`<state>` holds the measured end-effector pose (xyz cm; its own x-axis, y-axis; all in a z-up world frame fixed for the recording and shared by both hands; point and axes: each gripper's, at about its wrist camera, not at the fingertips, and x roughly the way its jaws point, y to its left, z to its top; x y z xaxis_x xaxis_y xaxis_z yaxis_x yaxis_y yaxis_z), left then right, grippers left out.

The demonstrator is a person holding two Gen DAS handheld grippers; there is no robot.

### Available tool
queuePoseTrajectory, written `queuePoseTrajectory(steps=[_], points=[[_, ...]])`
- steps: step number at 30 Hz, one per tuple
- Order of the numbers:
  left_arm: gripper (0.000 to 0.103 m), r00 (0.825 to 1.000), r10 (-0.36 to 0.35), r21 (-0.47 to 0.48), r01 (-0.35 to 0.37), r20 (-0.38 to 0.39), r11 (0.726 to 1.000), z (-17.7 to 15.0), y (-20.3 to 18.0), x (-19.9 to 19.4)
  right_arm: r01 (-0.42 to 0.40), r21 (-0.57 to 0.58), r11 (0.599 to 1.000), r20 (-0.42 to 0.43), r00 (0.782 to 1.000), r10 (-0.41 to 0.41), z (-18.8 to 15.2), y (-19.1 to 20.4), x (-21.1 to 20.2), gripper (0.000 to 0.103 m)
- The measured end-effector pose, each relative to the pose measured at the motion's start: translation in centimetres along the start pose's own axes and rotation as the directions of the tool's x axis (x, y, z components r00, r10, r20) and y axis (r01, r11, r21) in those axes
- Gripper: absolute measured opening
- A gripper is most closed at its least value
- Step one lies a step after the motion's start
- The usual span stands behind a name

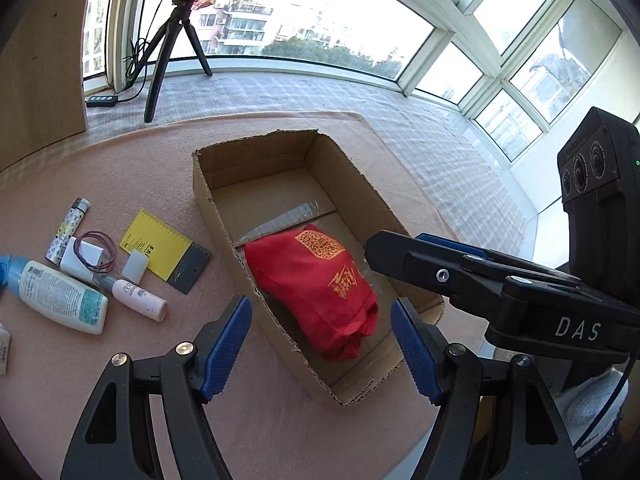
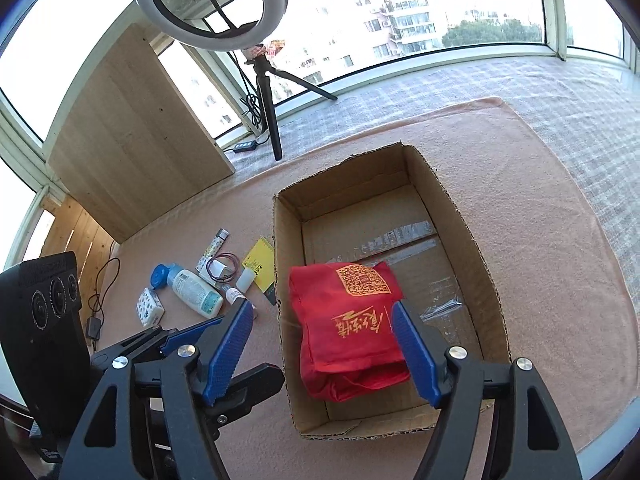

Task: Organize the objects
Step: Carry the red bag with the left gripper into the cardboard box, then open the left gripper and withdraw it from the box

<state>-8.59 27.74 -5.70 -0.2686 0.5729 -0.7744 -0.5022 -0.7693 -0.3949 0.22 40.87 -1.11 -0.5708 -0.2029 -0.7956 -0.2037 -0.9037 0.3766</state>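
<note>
Both grippers wide open, empty. Loose items incl. lotion bottle (image 1: 64,298) lie left of cardboard box (image 1: 208,200); left gripper (image 1: 320,344) nearer than right gripper (image 2: 322,350)

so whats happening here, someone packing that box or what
A person holds two grippers, both open and empty, above a cardboard box on a pink mat. A red bag already lies inside. The left gripper and right gripper hover over it. Bottles, a lighter and a yellow ruler card wait outside, left of the box.
</note>
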Motion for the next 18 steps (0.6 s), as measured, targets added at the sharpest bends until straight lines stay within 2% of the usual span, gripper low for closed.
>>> queuePoseTrajectory(steps=[8,15,18], points=[[0.075,0.998,0.055,-0.049,-0.054,0.017,0.997,-2.0,2.9,-2.9,-0.041,-0.050,0.998,0.003,0.999,0.041,-0.6,2.5,0.5,0.072],[0.075,0.989,0.143,-0.112,-0.138,0.036,0.984,-4.7,6.9,-6.5,-0.065,-0.150,0.987,0.038,0.997,0.072,-1.3,7.1,1.7,0.075],[0.075,0.984,0.173,-0.158,-0.165,0.043,0.974,-6.0,8.9,-8.2,-0.088,-0.206,0.975,0.007,0.996,0.092,-1.4,9.5,2.9,0.076]])
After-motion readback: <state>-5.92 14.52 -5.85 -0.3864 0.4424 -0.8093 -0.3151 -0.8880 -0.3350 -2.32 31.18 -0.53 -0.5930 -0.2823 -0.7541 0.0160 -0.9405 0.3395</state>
